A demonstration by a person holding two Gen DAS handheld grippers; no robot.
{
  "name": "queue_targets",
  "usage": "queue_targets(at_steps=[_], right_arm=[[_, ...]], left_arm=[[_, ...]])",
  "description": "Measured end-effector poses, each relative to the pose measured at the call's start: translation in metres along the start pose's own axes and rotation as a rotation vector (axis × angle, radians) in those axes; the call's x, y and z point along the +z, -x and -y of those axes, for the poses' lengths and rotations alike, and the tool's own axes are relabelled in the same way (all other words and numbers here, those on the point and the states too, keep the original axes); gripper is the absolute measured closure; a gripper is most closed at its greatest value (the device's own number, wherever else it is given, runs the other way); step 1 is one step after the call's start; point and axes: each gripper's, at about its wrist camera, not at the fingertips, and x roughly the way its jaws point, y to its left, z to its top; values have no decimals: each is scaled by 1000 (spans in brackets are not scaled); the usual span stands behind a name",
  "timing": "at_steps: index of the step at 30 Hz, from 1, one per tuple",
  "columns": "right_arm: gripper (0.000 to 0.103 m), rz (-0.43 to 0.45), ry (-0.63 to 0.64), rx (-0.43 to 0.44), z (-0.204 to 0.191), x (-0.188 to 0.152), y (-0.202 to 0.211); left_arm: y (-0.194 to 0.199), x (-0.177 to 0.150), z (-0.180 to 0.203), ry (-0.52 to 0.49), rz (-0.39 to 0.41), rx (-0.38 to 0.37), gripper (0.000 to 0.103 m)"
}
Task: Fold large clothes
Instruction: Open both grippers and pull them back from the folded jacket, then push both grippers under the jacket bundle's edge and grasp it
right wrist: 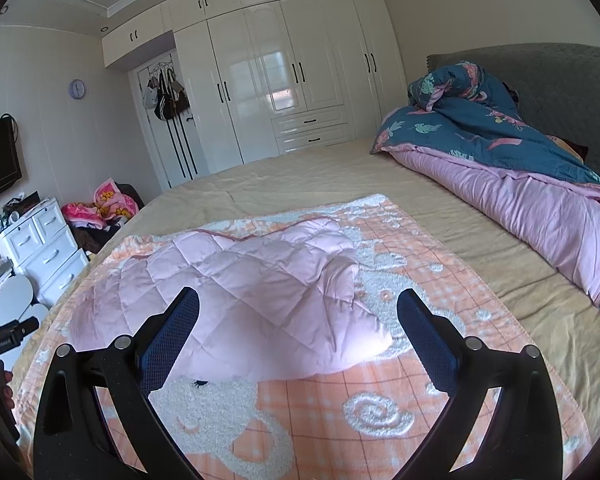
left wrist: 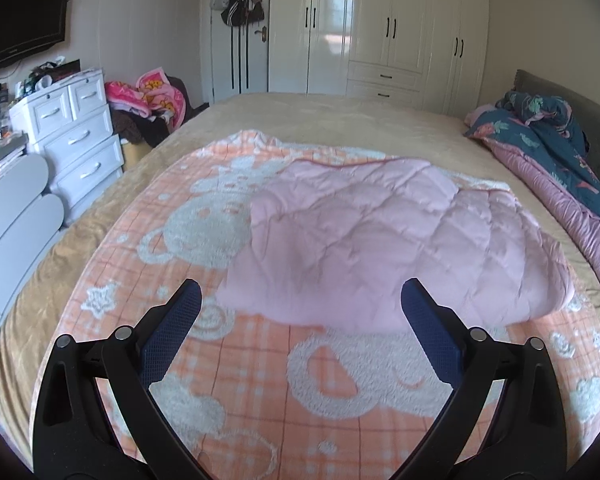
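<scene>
Beige bed (left wrist: pixel 340 120) carries an orange checked blanket (left wrist: pixel 260 380) with white plush figures; on it lies the pink quilted garment (left wrist: pixel 380 240), bunched toward the near edge. Judged light, soft and puffy, its smooth shell likely slippery; a thin hem or corner should pinch better than the padded middle. Left gripper (left wrist: pixel 300 312) and right gripper (right wrist: pixel 298 320) hover near its front edge, jaws spread wide, holding nothing.

Bed layout
Jacket (left wrist: pixel 380 248) laid on blanket (left wrist: pixel 260 380) spread over bed (left wrist: pixel 340 120); duvet (right wrist: pixel 500 168) bunched at right, by headboard (right wrist: pixel 560 80).
</scene>
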Motion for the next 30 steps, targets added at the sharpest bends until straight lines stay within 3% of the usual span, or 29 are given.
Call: queue_targets(at_steps=[12, 30], right_arm=[[4, -39, -62, 7, 6, -25, 4], [4, -242, -185, -54, 30, -72, -43]], left_arm=[[-8, -39, -9, 38, -92, 1, 9], [-68, -69, -25, 217, -253, -76, 9]])
